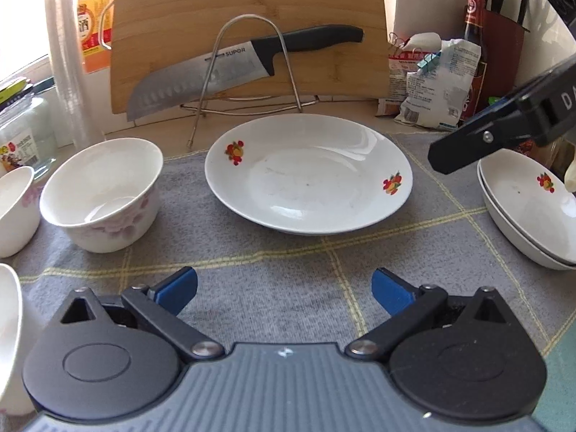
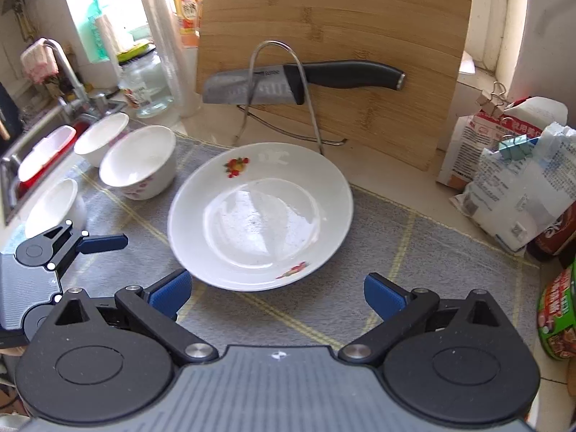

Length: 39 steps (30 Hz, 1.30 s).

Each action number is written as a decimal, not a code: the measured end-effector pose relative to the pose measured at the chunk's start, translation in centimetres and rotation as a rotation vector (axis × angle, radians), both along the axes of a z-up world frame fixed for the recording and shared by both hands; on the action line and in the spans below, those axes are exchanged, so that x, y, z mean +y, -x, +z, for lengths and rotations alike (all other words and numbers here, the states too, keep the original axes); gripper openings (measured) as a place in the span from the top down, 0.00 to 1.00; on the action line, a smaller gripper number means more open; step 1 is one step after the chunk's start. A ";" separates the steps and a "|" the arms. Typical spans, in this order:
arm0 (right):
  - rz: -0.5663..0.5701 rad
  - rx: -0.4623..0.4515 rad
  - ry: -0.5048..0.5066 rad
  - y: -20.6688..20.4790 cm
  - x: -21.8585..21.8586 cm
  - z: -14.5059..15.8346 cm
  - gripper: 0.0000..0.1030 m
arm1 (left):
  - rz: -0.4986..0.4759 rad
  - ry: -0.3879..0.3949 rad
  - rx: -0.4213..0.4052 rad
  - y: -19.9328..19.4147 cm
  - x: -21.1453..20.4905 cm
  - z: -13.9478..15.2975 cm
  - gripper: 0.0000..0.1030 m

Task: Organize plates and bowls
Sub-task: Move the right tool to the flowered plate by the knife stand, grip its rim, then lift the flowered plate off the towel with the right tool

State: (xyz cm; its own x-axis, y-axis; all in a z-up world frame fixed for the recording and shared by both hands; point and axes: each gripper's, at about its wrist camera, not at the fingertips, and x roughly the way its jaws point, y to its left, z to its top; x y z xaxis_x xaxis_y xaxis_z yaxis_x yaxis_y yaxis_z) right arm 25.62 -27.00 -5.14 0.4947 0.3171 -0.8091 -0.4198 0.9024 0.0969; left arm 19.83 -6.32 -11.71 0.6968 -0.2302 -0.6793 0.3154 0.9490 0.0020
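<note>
Starting at the far left, three white bowls are waiting along the edge of the grey checked mat (image 1: 273,288): one small bowl (image 2: 102,136) is sitting by the sink, another (image 2: 54,207) is lying nearest the camera, and the pink-flowered bowl (image 1: 100,194) is standing upright just beside the plate, apart from it. The left gripper (image 1: 284,288) is hovering low over the mat with its blue pads spread wide and nothing between them, pointing straight at the near rim of the plate. In the middle, the fruit-patterned plate (image 1: 307,174) is lying flat on the mat, in front of the wire rack that is holding the knife (image 1: 237,72) against the wooden cutting board (image 1: 248,7). The right gripper (image 2: 275,293) is hanging close to the plate's near rim, its jaws also standing wide apart and gripping nothing. At the far right, a stack of two matching plates (image 1: 522,216) is resting on the mat's edge, well apart from the single plate. The step in hand is probably gathering the lone plate onto that stack; doing it well is likely calling for bringing one pad under the raised rim and one over it, closing firmly on the glazed lip, and lifting level so it is not sliding, while keeping clear of the flowered bowl
</note>
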 end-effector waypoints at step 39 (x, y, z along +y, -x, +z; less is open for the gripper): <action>0.208 0.213 -0.038 -14.0 2.9 -6.0 0.00 | -0.218 0.009 -0.044 -5.4 -0.5 -1.8 0.00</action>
